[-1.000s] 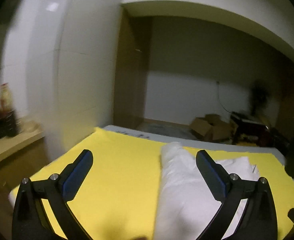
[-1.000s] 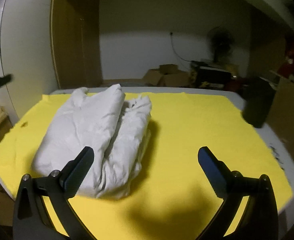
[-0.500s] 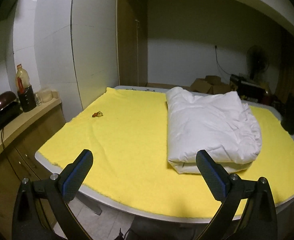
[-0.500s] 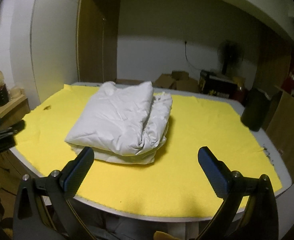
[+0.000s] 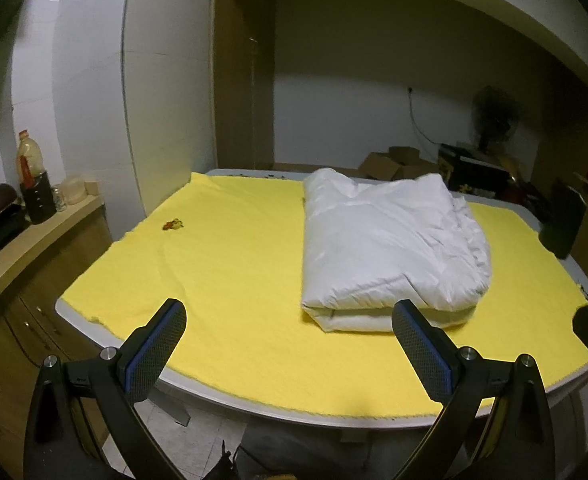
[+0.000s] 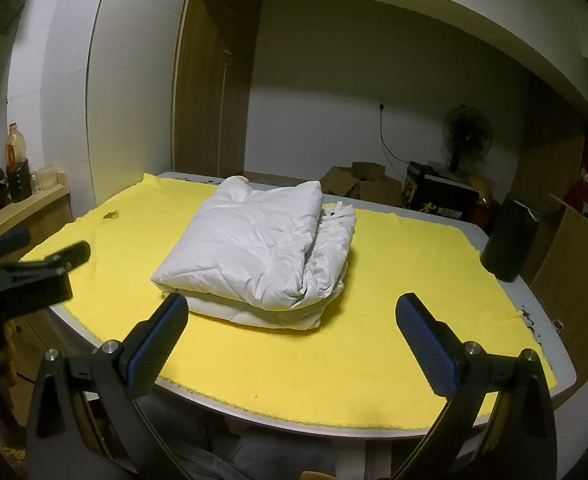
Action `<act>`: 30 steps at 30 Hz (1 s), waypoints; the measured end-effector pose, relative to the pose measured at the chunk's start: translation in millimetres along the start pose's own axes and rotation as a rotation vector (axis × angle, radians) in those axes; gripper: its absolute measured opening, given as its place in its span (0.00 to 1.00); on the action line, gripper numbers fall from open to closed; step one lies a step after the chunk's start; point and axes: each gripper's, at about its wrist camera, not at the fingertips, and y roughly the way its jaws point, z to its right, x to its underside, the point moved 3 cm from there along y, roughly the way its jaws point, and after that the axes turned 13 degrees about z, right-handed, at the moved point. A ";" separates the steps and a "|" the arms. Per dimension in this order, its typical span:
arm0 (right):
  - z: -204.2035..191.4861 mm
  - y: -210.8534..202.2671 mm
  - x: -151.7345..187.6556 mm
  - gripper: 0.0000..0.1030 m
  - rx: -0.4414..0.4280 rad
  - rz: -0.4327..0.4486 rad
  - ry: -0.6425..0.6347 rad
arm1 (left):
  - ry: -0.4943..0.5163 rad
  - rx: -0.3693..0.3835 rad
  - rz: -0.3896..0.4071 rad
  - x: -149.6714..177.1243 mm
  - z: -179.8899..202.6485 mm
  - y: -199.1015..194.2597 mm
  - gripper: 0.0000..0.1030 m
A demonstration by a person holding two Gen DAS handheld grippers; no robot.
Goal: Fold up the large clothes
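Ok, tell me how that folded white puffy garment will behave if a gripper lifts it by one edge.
The folded white garment looks puffy and quilted, so probably light for its bulk. Its loose stacked layers would likely flop open and unfold. On the yellow cloth, a push might drag and bunch rather than slide.

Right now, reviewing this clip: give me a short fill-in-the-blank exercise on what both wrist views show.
1. The white garment lies ____ on the yellow cloth.
2. The left gripper and right gripper are both ____.
3. Neither gripper is ____ the garment.

Missing words: folded; open; touching
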 end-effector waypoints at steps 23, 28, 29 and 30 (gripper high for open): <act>-14.4 2.3 10.1 1.00 -0.027 -0.030 0.041 | 0.044 0.027 -0.032 9.7 12.8 2.9 1.00; -15.7 1.7 10.3 1.00 -0.031 -0.024 0.045 | 0.060 0.038 -0.035 12.0 18.0 1.3 1.00; -15.9 1.8 10.6 1.00 -0.031 -0.025 0.042 | 0.062 0.039 -0.037 12.3 18.2 1.4 1.00; -16.4 1.7 10.8 1.00 -0.031 -0.025 0.042 | 0.063 0.040 -0.038 12.3 18.0 2.2 1.00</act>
